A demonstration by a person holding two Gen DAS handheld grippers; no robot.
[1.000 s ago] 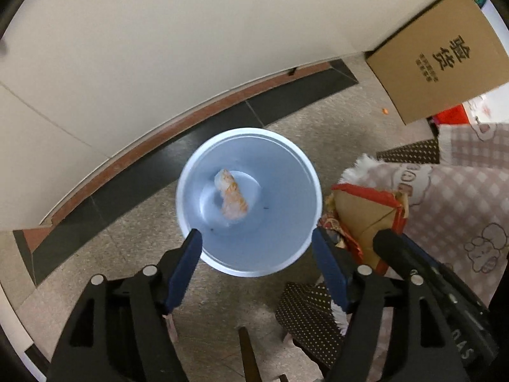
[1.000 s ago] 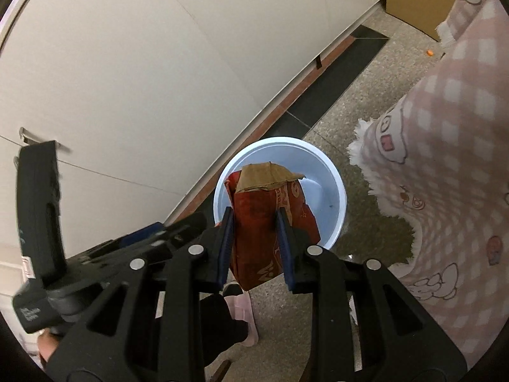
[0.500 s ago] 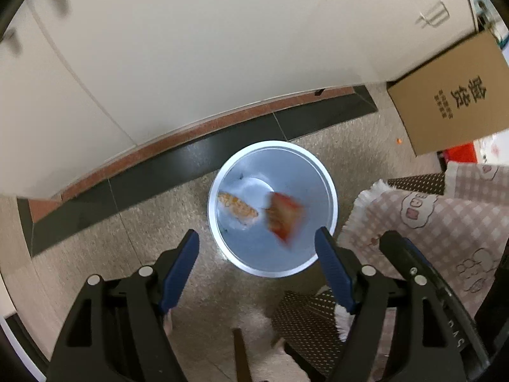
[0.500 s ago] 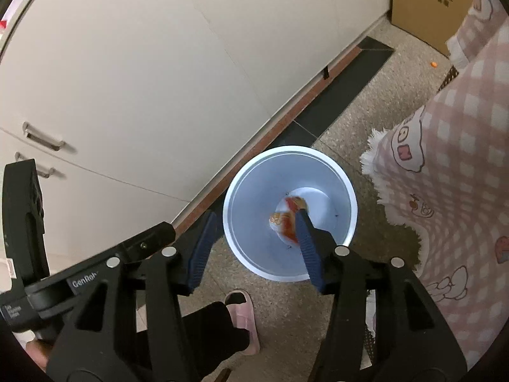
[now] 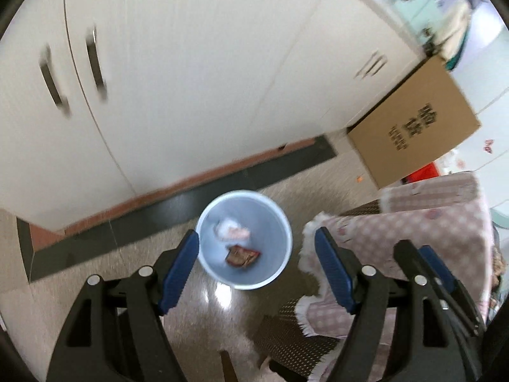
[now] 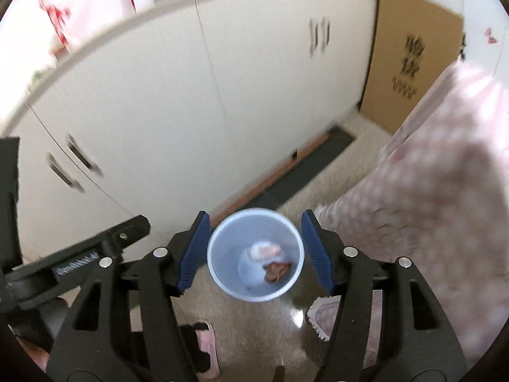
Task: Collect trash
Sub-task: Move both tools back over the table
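1. Running along the back of the scene, the white cabinet front with its dark handles meets the floor at a reddish and black skirting strip.
2. Beside it, a brown cardboard box leans against the cabinets, and a pink checked blanket with a fringed edge drapes down to the floor on the right.
3. Standing on the floor near the skirting strip and just beside the blanket's fringe is the pale blue bin, open-topped.
4. Both claws hang above the bin. The left claw is spread wide with nothing between its blue pads. The right claw has just been opening and is also empty, framing the bin.
5. A pink slipper shows at the lower edge of the right view.
6. Lying at the bottom of the bin are the red wrapper and, just beside it, a whitish crumpled scrap, blurred.
7. Judging by looks, both pieces are light, thin and crushable, and probably slick; any further trash of this sort should be pinched across a flat fold, not a loose corner.
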